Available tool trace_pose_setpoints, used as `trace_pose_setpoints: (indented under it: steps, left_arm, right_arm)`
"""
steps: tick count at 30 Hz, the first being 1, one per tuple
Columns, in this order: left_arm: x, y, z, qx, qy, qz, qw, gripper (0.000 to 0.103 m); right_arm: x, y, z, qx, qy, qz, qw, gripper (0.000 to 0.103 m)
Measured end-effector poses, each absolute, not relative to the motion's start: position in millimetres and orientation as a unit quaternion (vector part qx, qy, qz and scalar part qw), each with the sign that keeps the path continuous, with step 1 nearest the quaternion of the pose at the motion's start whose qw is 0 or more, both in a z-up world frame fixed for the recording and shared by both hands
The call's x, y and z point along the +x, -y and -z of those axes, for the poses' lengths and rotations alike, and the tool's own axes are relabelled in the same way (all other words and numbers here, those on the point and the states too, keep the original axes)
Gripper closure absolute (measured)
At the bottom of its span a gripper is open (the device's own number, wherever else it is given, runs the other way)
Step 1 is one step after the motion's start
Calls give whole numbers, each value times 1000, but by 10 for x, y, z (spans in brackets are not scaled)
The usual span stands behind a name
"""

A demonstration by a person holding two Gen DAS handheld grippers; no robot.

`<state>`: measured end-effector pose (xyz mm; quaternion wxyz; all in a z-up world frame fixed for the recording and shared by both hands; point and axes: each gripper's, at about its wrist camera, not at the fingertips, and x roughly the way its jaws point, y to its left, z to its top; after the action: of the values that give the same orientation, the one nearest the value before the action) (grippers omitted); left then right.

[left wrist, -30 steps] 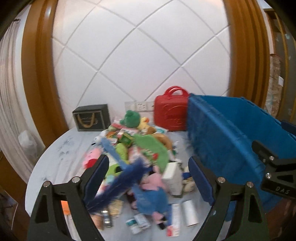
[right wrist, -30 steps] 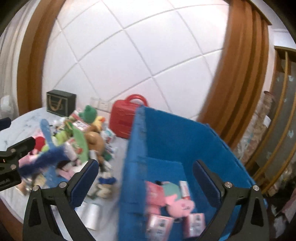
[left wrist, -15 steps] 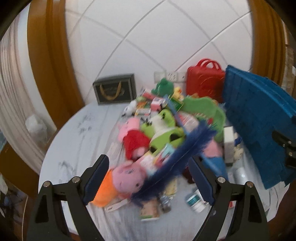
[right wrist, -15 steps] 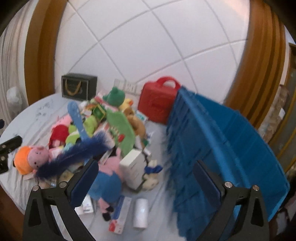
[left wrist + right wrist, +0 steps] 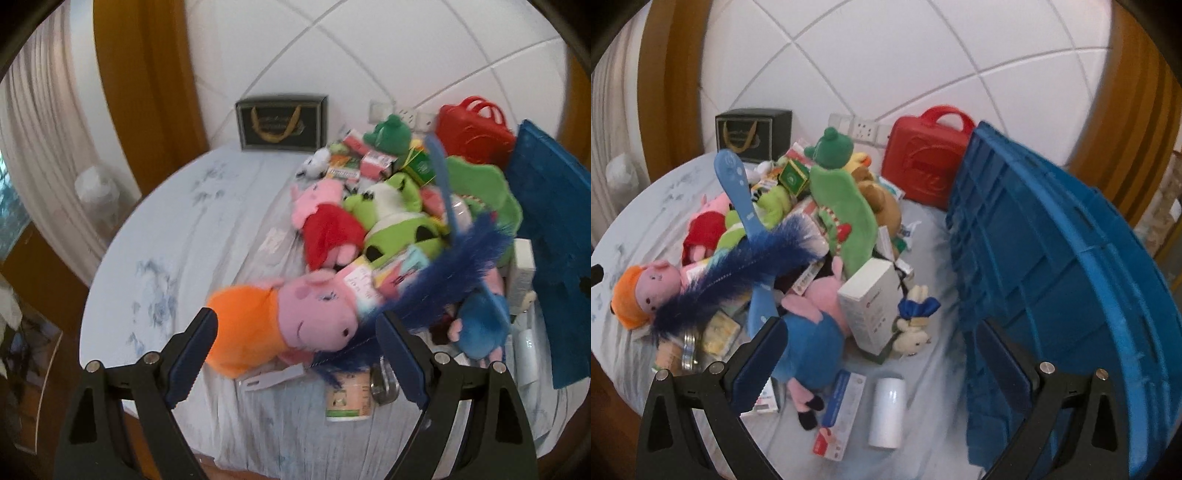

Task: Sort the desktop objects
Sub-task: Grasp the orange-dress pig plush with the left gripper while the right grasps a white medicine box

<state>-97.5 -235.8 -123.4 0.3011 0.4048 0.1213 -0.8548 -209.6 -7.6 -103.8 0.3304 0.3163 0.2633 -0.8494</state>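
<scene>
Both grippers wide, empty: left gripper [image 5: 295, 339], right gripper [image 5: 879, 343]. Orange-dressed pig plush [image 5: 291, 317] at 12 o'clock of left; blue bin [image 5: 1071, 266] at 2 o'clock of right.

A: The blue crate [image 5: 1052, 258] runs off the right edge in the right wrist view; its inside is hidden behind its own wall.

B: In the left wrist view only a slice of it shows; the red case [image 5: 474, 134] is partly covered by the green plush [image 5: 480, 188] and the crate.

A: The pig in the orange dress [image 5: 280, 321] is smeared by blur; print on the small jar [image 5: 347, 397] is unreadable.

B: Boxes under the blue feather duster [image 5: 738, 273] are mostly buried; the counter [image 5: 177, 236] is cut off below.
</scene>
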Motion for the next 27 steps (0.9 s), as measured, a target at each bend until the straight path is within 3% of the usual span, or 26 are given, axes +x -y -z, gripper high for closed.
trace_pose_setpoints:
  steps: [11,20,27]
  left_arm:
    - [-1051,2593,1820,463,-129,824,300,15]
    - [-1316,2773,2171,523,-29,821,227,15]
    - [-1520,3133,2348,530,-27,827,185,15]
  right_arm:
    - [-2332,322,1580,371,-278,821,333,0]
    - [-2258,523,1720,396,-268,825,300,0]
    - [-2115,711,1829,417,-253,832,264,0]
